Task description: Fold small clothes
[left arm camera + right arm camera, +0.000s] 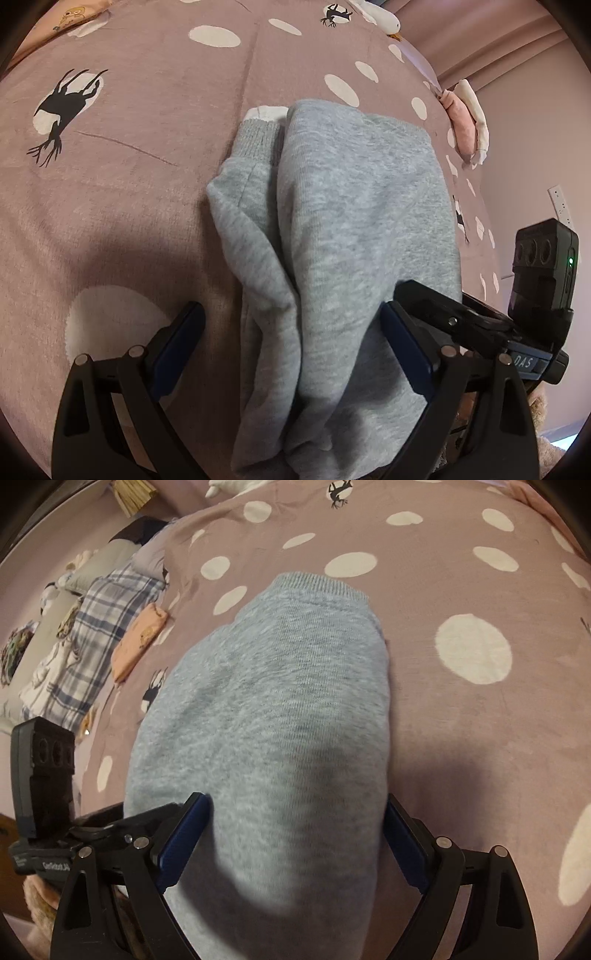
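Many white dots and dark deer prints cover the mauve bed cover [129,206], with a plaid blanket [88,635] at the upper left of the right view. Centre frame lies the grey garment [347,229], folded. Left gripper [291,339] and right gripper [295,830] tilt downward, jaws wide, straddling the cloth without pinching it

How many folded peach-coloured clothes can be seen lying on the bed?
1. One folded peach garment lies on the mauve spotted bed cover, left of the grey garment, next to the plaid cloth. More may be hidden outside the views.
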### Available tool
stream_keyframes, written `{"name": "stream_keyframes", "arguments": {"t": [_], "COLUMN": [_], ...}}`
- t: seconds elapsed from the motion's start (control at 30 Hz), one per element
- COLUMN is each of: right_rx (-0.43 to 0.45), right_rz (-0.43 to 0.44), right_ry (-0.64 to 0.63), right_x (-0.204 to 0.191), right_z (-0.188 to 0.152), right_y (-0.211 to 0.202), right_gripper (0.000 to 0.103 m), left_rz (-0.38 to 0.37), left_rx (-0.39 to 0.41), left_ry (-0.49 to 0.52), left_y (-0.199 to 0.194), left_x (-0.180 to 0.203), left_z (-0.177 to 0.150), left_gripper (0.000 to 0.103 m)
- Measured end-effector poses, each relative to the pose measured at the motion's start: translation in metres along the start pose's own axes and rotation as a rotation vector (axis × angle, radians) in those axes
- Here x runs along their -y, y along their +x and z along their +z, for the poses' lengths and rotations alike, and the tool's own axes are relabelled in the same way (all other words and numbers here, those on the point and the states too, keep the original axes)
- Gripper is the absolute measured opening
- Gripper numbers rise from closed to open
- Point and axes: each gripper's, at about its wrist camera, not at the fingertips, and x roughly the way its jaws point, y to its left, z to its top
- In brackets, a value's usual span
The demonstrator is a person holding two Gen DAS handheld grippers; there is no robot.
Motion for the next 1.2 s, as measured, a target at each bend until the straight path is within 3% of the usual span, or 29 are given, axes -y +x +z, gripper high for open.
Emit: {"name": "stream_keyframes", "arguments": {"t": [0.1,0.17,0.3,0.4,0.5,0.83,1.03,1.2], "right_rx": [-0.006,-0.007,0.002,0.033,0.067,0.196,0.237,0.209], "right_rz": [0.033,0.049,0.055,0.059,0.06,0.018,-0.036,-0.054], "right_ry": [0.02,0.026,0.01,-0.008,-0.038,-0.053,0.012,0.073], "right_x": [0.005,0.009,0.008,0.004,-0.002,0.02,0.049,0.074], "right_z": [0.002,0.003,0.0,-0.003,-0.004,0.004,0.003,0.004], "right_y": [0.004,0.004,-0.002,-0.013,-0.027,-0.096,-0.106,-0.093], "right_gripper": [0.091,0.087,0.063,0.041,0.035,0.035,0.035,0.035], "left_rz": [-0.007,-0.046,-0.083,-0.058,-0.027,-0.078,-0.1,-0.072], "left_rx": [0.004,-0.006,-0.014,0.016,0.055,0.131,0.087,0.035], "left_ry": [0.015,0.013,-0.004,0.023,0.052,0.192,0.24,0.248], "left_y": [0.003,0.006,0.007,0.0,-0.011,-0.021,0.013,0.046], "left_x": [0.004,0.006,0.015,0.029,0.047,0.114,0.14,0.145], "left_z": [0.001,0.002,0.002,0.001,0.0,0.001,0.014,0.02], "left_gripper": [0.084,0.065,0.045,0.038,0.034,0.033,0.033,0.033]}}
